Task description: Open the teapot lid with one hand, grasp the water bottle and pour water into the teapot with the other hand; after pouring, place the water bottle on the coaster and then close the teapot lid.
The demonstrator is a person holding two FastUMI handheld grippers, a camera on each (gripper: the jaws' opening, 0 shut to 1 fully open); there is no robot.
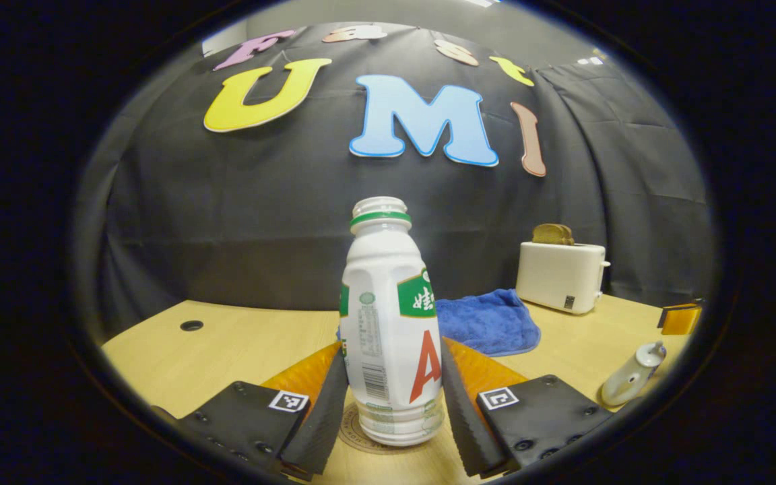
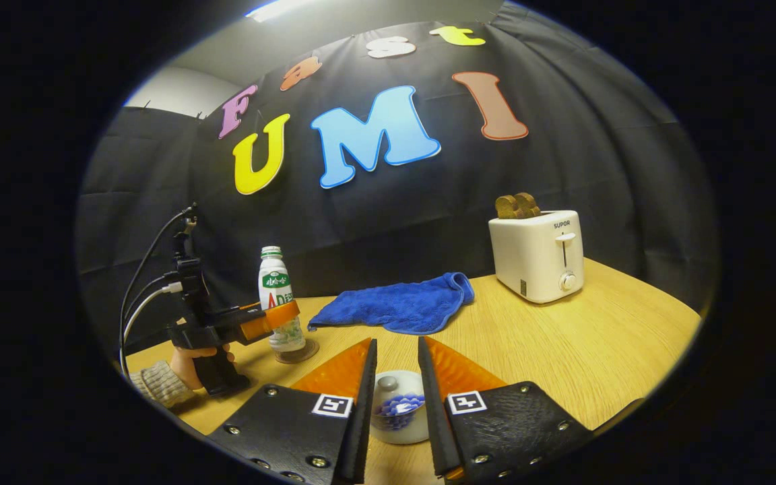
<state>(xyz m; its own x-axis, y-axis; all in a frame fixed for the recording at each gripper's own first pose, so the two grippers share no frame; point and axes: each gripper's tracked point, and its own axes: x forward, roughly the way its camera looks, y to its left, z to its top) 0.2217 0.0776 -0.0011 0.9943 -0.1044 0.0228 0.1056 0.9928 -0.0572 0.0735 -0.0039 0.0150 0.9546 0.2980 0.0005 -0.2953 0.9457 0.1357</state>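
L fingers (image 1: 334, 411) stand to either side of the water bottle (image 1: 391, 337), low on its body, bottle upright on the coaster (image 1: 354, 431). Gap looks a hair wider than the bottle: pads just beside the plastic, can't tell for sure if both press, so call it open around it, not gripping. Right gripper view shows the same gripper (image 2: 273, 322) from the side, w/ a hand (image 2: 192, 360) on its handle, fingers level at the bottle's lower half.

Bottle: thin-walled white plastic, cap off, neck open. Judged light, somewhat squashy, smooth label so a bit slick. If it has water in it, squeezing hard could push water up the neck. Best hold is the waisted mid-body above the ribbed base, moderate pressure, keep it vertical when lifting or setting down.

R fingers (image 2: 364, 397) are part open, either side of the teapot (image 2: 398, 407), lid w/ its knob (image 2: 388, 385) sitting on top; not touching anything as far as I can see. Teapot is glazed ceramic: hard, slippery, chips easily. Lid is small and light; take it by the knob, pinch centred, lower gently so it doesn't clink or skid.

Beyond, on the tabletop (image 2: 563, 343): blue cloth (image 2: 395, 306), toaster (image 2: 539, 256) w/ bread in it. Teapot also shows at the far right in left gripper view, well apart from the bottle.
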